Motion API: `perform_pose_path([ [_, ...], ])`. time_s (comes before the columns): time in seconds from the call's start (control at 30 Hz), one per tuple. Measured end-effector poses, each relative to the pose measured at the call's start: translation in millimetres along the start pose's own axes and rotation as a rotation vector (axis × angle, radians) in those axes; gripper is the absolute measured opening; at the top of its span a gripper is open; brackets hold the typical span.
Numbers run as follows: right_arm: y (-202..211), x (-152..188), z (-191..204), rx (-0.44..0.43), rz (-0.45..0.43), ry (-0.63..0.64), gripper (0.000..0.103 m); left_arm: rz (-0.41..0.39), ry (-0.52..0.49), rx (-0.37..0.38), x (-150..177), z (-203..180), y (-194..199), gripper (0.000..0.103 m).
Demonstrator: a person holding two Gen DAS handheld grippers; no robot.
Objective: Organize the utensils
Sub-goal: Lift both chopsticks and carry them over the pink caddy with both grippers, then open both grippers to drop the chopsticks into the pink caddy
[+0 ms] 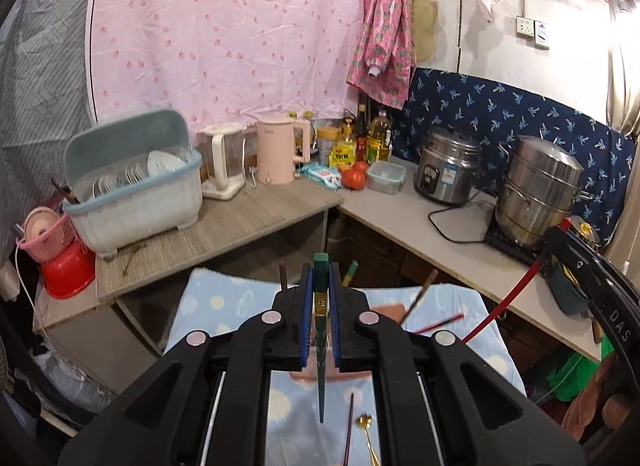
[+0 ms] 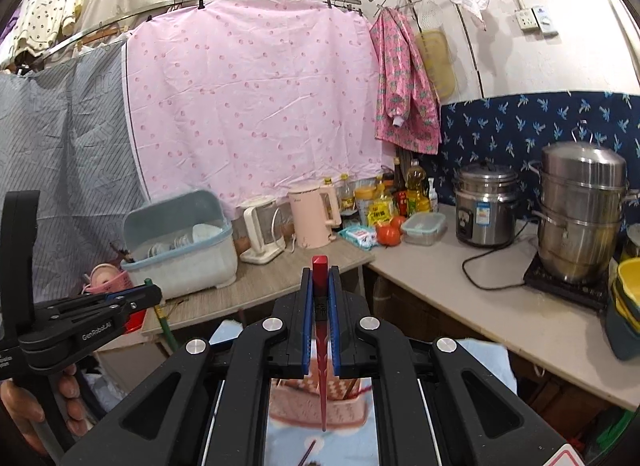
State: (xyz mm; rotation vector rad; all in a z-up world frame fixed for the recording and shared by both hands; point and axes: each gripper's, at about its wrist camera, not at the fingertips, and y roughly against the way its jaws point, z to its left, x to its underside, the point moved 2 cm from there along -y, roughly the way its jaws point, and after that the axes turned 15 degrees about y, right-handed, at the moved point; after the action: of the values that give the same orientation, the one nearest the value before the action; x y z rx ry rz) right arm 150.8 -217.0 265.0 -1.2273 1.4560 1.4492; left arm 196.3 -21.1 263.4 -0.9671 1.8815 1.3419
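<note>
The left gripper (image 1: 320, 306) had its jaws clamped on a dark green tapered chopstick (image 1: 321, 346), tip down; the right gripper (image 2: 320, 306) likewise pinched a red tapered chopstick (image 2: 322, 366), both above the pink woven utensil holder (image 2: 320, 406), seemingly for dropping in.

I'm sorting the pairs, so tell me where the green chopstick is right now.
In the left wrist view, the green chopstick is clamped upright in the left gripper, above the blue towel.

steamer pot (image 2: 580, 201): shiny metal | dish bin (image 1: 140, 193): matt plastic | curtain (image 1: 224, 33): thin cloth
</note>
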Motion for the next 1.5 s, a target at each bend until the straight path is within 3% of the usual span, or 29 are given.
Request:
perform_pose_path([
  [0.27, -47.5, -15.4, -3.4, 0.015, 0.005, 0.020, 0.007, -0.074, 0.010, -0.004, -45.1, -5.3, -21.0, 0.007],
  [0.4, -74.8, -10.7, -0.2, 0.018, 0.028, 0.028, 0.007, -0.068, 0.016, -0.023, -53.1, 0.4, -40.8, 0.007],
  [0.8, -131.6, 29.7, 7.2, 0.002, 0.131, 0.023, 0.007, 0.025, 0.016, -0.046, -26.3, 15.8, -94.7, 0.007],
  [1.4, -161.9, 72.7, 12.9, -0.003, 0.234, 0.043, 0.007, 0.099, 0.053, -0.074, -0.8, 39.2, -125.8, 0.007],
  [1.43, -160.9, 73.8, 12.6, 0.001, 0.232, 0.042, 0.009, 0.103, 0.057, -0.077, 1.4, 40.8, -126.6, 0.007],
  [1.5, -156.3, 74.2, 12.6, 0.022, 0.217, 0.046, 0.023, 0.106, 0.059, -0.083, 5.1, 42.1, -127.5, 0.008],
])
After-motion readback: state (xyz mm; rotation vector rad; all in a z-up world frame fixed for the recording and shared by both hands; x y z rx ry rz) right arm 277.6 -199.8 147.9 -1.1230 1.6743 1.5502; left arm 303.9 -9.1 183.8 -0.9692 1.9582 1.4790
